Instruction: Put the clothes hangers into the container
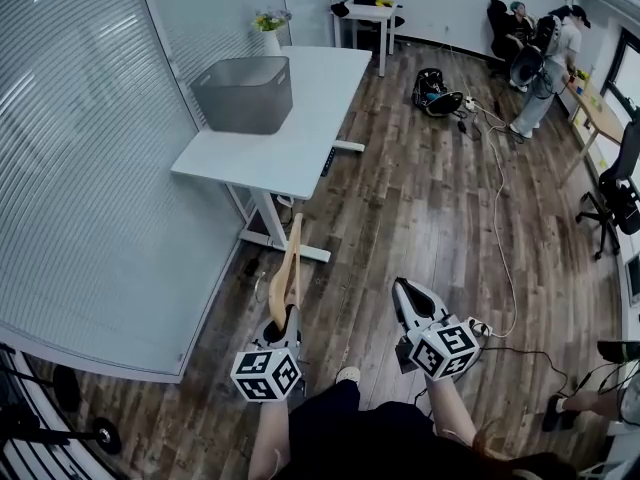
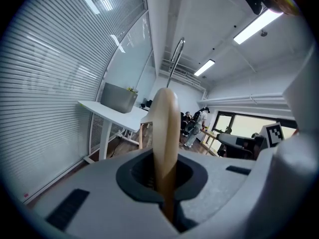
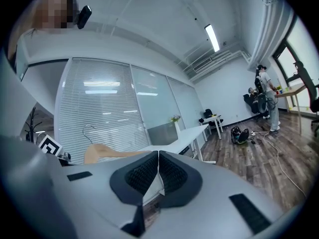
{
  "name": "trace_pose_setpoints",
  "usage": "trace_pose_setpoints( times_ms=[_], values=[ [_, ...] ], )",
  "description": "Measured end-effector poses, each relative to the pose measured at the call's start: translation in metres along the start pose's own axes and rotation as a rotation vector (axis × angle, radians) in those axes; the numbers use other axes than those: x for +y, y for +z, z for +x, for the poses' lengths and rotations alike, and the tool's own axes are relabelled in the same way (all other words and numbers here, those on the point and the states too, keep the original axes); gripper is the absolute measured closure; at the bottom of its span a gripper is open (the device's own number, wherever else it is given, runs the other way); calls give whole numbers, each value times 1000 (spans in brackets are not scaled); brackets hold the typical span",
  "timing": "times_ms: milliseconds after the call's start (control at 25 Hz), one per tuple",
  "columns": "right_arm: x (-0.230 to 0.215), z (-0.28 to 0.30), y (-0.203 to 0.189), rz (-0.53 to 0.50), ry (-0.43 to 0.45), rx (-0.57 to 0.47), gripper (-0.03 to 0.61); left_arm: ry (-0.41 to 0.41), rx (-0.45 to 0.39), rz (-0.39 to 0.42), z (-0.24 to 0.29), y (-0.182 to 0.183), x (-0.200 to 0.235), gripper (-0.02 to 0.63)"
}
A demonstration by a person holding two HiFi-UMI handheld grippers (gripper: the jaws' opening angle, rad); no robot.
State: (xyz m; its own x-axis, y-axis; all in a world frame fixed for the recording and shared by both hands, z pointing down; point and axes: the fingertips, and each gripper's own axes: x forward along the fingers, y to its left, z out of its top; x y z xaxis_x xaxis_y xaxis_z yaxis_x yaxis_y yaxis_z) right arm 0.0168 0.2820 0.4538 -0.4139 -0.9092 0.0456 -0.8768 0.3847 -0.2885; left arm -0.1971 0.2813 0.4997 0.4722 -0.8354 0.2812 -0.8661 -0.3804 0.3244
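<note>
The left gripper point(image 1: 284, 320) is clamped on the single pale wooden clothes hanger point(image 1: 291, 268), standing upright; light, stiff and smooth, it likely carries best gripped near its middle. The right gripper point(image 1: 407, 293) is clenched, empty. One grey plastic container point(image 1: 243, 93) sits at eleven o'clock on the white surface point(image 1: 300, 143).

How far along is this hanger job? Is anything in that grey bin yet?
Nothing looks done: the grey container on the white table appears empty. In hand: the left gripper has its fingers shut on one wooden hanger, well short of the table; the right gripper is shut and empty. Left: carry the hanger over and put it in.
</note>
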Motion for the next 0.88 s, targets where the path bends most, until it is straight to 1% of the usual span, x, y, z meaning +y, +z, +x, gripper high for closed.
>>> trace_pose_setpoints(
  times_ms=[280, 480, 640, 880],
  values=[
    [-15, 35, 3, 3, -24, -2, 549, -16, 4, 11, 34, 15, 20, 606],
    [-31, 53, 4, -1, -64, -13, 549, -45, 13, 12, 55, 15, 24, 606],
    [-33, 55, 8, 0, -87, -19, 549, -73, 28, 19, 62, 18, 23, 606],
    [-41, 47, -2, 13, -134, 10, 549, -106, 47, 20, 70, 14, 18, 606]
  ],
)
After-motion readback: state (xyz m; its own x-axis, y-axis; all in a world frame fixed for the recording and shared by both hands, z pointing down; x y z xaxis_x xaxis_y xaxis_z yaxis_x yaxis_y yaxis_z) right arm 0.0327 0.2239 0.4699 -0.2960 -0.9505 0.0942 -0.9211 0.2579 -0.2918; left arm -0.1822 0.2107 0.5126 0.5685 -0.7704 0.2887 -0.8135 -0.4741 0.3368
